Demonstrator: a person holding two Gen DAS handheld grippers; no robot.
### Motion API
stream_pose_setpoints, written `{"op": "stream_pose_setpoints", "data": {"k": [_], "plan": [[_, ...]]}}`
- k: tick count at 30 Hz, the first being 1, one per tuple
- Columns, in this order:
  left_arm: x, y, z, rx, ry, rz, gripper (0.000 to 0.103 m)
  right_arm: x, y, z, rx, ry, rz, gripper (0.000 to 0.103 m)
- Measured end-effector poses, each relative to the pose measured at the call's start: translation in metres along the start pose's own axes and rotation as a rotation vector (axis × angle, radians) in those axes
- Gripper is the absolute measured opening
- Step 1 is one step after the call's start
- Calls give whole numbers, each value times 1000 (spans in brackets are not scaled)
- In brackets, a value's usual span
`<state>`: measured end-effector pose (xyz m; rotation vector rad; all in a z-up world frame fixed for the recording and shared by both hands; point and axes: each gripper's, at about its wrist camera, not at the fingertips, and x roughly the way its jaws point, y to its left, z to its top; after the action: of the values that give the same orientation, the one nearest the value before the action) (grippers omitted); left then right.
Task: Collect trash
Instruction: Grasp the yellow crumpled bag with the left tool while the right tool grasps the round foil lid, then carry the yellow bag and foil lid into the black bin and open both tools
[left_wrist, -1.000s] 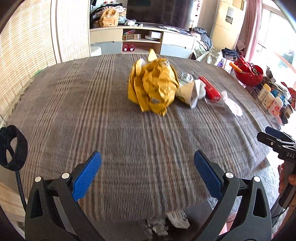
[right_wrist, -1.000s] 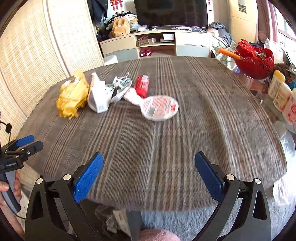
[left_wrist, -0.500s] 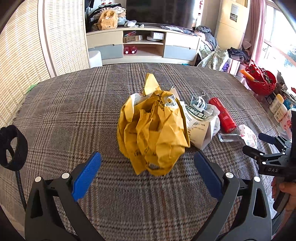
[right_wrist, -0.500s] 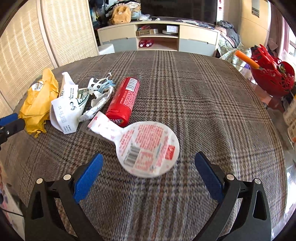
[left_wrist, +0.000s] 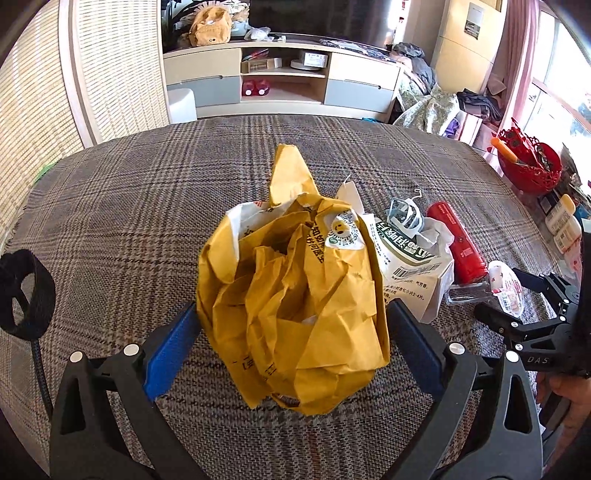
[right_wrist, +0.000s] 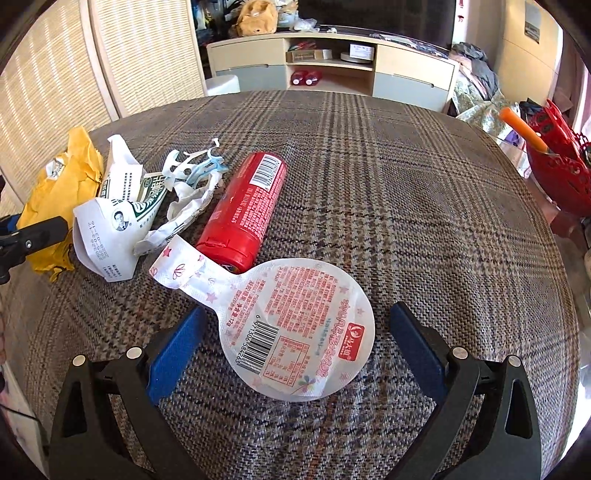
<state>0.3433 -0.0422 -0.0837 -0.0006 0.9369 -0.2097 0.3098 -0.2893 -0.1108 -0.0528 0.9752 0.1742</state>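
Trash on plaid table (left_wrist: 110, 229). Left wrist: yellow paper bag (left_wrist: 295, 295) between wide left fingers (left_wrist: 173, 347), pre-grasp; next, close. Right wrist: round white lid (right_wrist: 295, 328), beside red tube (right_wrist: 243, 214), between wide right fingers (right_wrist: 177, 354); not gripped.

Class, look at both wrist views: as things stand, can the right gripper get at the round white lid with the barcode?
Probably yes. The right gripper is open with its fingers either side of the round white lid, which lies flat on the plaid cloth; nothing covers it.
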Motion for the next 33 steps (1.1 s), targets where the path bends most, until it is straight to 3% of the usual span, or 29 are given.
{"op": "stream_pose_setpoints", "data": {"k": [6, 10, 23, 33], "plan": [[1, 5, -2, -13, 0, -7, 76, 4, 1, 8, 2, -17, 17, 98], [-5, 3, -4, -6, -6, -12, 65, -3, -1, 9, 17, -31, 20, 72], [-26, 1, -15, 15, -43, -26, 60, -31, 9, -2, 18, -63, 69, 70], [-76, -1, -36, 27, -104, -50, 60, -80, 25, -36, 16, -97, 84, 70]]}}
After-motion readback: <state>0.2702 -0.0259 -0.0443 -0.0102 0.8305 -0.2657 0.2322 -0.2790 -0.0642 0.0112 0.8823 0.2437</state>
